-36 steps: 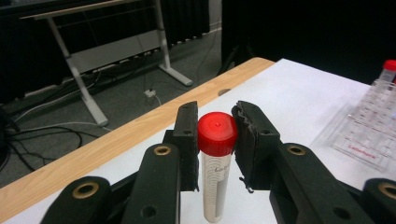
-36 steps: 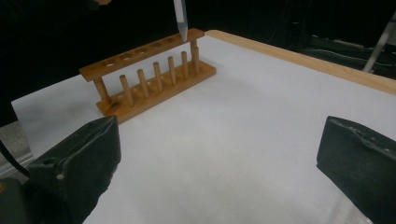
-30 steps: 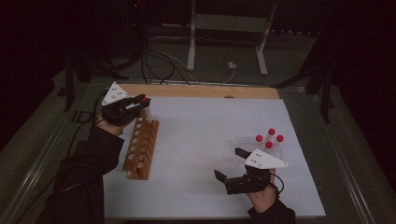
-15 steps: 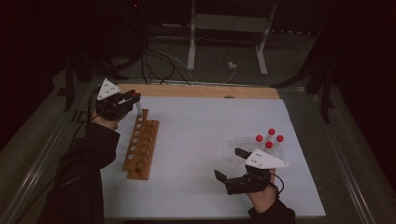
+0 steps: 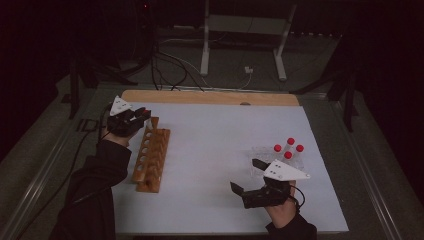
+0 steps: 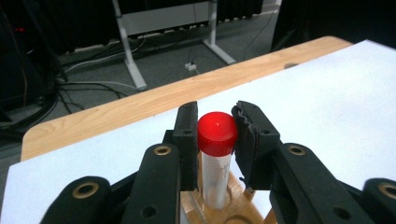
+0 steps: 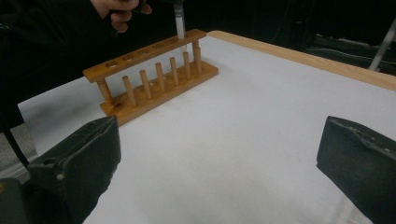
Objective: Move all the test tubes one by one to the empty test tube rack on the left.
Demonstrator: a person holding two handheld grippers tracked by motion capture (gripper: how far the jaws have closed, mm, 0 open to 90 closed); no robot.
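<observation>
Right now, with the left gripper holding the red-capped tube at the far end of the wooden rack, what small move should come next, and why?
Probably lower it a little further, then let go. The left gripper grips the red-capped tube, whose lower part sits in the end hole of the wooden rack while its cap stands well above it. The right gripper waits open.

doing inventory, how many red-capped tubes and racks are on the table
red-capped tubes: 5 (4 standing at the right, 1 in the left tongs entering the rack)
wooden tube rack: 1
total: 6
</observation>
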